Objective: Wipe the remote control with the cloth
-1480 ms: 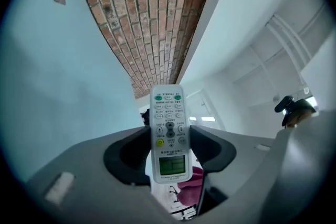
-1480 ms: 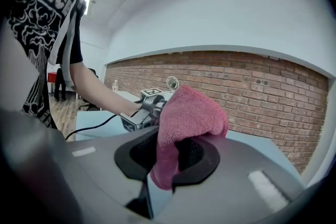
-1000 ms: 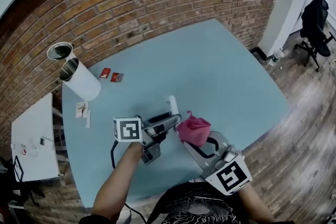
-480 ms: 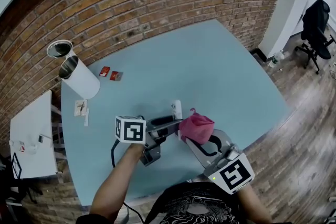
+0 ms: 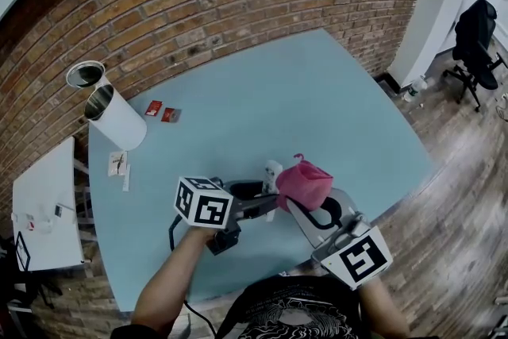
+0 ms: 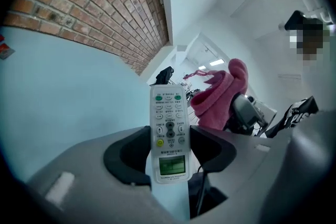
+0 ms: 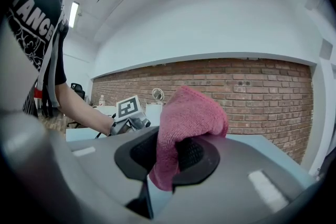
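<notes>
As I look down, the remote control and pink cloth sit side by side over the blue table.
Left gripper view: my left gripper grips the remote control's sides, jaws wide. Right gripper view: my right gripper pinches the pink cloth.

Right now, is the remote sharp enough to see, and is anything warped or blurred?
Left gripper view: remote control sharp, buttons distinct, dark corners. Right gripper view: cloth crisp, nearest foreground soft. Head view: fisheye bows the brick wall.
</notes>
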Demonstrator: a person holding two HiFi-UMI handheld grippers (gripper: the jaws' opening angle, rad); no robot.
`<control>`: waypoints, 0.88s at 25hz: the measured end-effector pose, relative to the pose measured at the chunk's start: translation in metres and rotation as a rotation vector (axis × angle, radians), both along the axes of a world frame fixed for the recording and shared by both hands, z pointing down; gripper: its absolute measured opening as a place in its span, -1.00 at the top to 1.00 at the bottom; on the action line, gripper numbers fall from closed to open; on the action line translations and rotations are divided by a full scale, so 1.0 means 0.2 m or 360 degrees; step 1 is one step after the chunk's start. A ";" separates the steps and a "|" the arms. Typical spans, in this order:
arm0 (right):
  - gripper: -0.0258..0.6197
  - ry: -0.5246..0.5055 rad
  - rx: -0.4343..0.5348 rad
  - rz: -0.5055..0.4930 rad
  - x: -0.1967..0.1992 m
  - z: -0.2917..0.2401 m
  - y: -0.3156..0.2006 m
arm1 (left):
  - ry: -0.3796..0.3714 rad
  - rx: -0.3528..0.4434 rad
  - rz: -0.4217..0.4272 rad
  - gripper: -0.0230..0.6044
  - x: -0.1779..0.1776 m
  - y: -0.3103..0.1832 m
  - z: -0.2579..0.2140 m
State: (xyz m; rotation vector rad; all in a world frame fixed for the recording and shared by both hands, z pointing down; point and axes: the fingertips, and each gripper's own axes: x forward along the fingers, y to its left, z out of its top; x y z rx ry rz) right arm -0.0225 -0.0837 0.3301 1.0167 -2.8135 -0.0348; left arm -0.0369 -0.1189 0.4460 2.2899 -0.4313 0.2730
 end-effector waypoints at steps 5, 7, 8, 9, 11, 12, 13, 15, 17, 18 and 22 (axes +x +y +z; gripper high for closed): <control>0.73 -0.0005 -0.0001 0.0025 0.02 0.00 -0.03 | -0.0121 0.0077 0.0070 0.17 0.02 0.04 0.02; 0.73 -0.0008 -0.0003 0.0032 0.03 0.00 -0.04 | -0.0155 0.0103 0.0092 0.17 0.02 0.05 0.02; 0.73 -0.0010 -0.0004 0.0035 0.03 0.00 -0.04 | -0.0170 0.0115 0.0102 0.17 0.02 0.06 0.02; 0.73 -0.0013 -0.0005 0.0039 0.03 -0.01 -0.04 | -0.0183 0.0126 0.0110 0.17 0.02 0.06 0.02; 0.73 -0.0018 -0.0006 0.0050 0.05 -0.01 -0.05 | -0.0201 0.0143 0.0121 0.17 0.03 0.07 0.02; 0.73 -0.0019 -0.0006 0.0055 0.05 -0.01 -0.05 | -0.0207 0.0150 0.0125 0.17 0.03 0.07 0.02; 0.73 -0.0020 -0.0005 0.0061 0.06 -0.01 -0.06 | -0.0213 0.0159 0.0130 0.17 0.03 0.07 0.02; 0.73 -0.0020 -0.0003 0.0076 0.08 -0.02 -0.07 | -0.0234 0.0182 0.0144 0.17 0.03 0.08 0.02; 0.73 -0.0010 0.0015 0.0090 0.11 -0.02 -0.09 | -0.0261 0.0207 0.0164 0.17 0.03 0.08 0.03; 0.73 -0.0005 0.0034 0.0093 0.12 -0.02 -0.10 | -0.0274 0.0217 0.0174 0.17 0.03 0.09 0.03; 0.73 -0.0088 0.0102 0.0084 0.15 -0.09 -0.13 | -0.0329 0.0270 0.0213 0.17 0.06 0.10 0.04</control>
